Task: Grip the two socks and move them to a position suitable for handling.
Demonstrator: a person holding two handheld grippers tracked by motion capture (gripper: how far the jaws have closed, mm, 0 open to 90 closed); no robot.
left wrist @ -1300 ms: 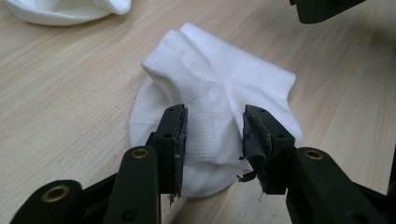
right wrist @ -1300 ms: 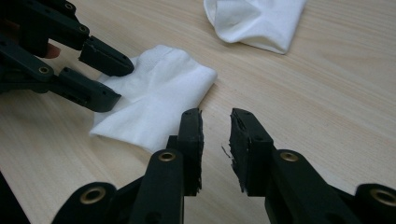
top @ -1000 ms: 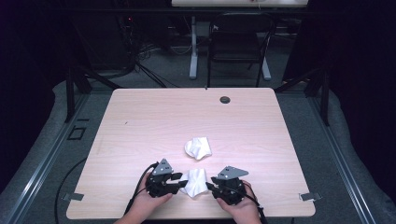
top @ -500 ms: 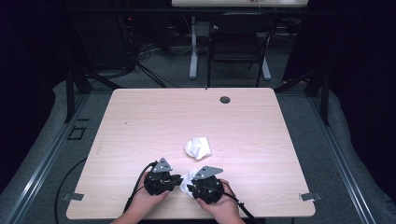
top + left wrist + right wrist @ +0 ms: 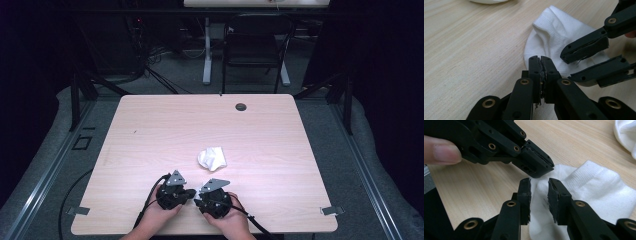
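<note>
Left hand-held gripper (image 5: 540, 75) jaws pressed together, nothing clearly between them. Right hand-held gripper (image 5: 539, 195) jaws apart over a flat white sock (image 5: 596, 195) at the table's (image 5: 150, 130) near edge. Sock hidden under both grippers from above. Second bunched sock (image 5: 212, 158) mid-table. Dark room, chair (image 5: 255, 47) behind.

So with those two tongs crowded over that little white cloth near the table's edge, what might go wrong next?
1. The left tongs look shut at the edge of the near white cloth; whether they hold any fabric is unclear, so a pull might slip off.
2. The right tongs are open over the cloth, very close to the left ones; they may bump or pinch each other.
3. Pulling might drag the cloth toward the other white cloth and tangle them.
</note>
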